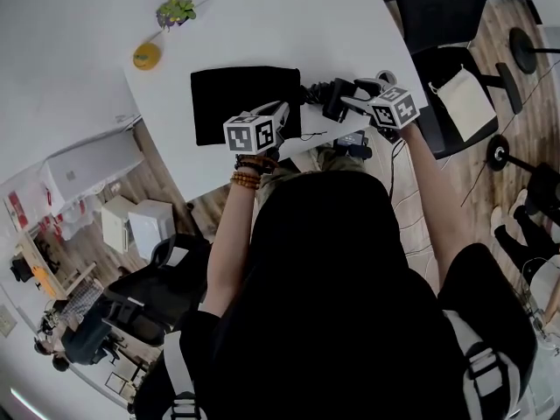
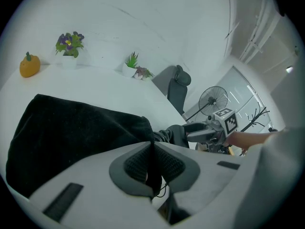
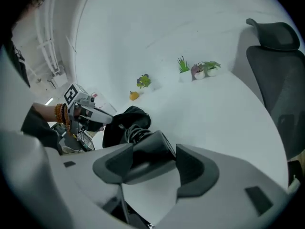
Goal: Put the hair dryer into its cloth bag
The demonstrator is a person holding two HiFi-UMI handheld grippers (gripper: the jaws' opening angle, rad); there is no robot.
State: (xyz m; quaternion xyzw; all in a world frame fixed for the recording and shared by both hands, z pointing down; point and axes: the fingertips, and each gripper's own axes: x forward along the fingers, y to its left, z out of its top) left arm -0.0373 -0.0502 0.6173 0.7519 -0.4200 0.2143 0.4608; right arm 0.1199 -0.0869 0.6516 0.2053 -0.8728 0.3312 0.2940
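- Left gripper view: the left gripper's (image 2: 152, 151) jaws are pressed together, with a fold of the black cloth bag (image 2: 71, 132) pinched between the pads at the bag's near corner.
- Right gripper view: the right gripper's (image 3: 155, 163) jaws stand wide apart. The dark hair dryer (image 3: 147, 154) lies between them, against one pad, with a thin gap showing at the other, so it is not clamped.
- The hair dryer is outside the cloth bag, just beside the corner that the left gripper pinches. Its coiled cord (image 3: 133, 132) is bunched between its body and that corner.
- Head view: the two grippers sit close together at the bag's near right corner. The left one's marker cube (image 1: 252, 132) is over the bag's near edge, and the right one's cube (image 1: 394, 108) is a little beyond the bag's right side.
- The cloth bag lies flat and spread out on the white worktop (image 1: 289, 24).
- Beaded bracelets (image 1: 246, 171) ring the person's left wrist, just nearer to the person than the bag.
- Well beyond the bag's far left corner sit a small orange pumpkin ornament (image 1: 146, 56) and, farther out, a little pot of flowers (image 1: 175, 10).
- A black office chair (image 1: 442, 7) stands off the worktop, far to the bag's right.
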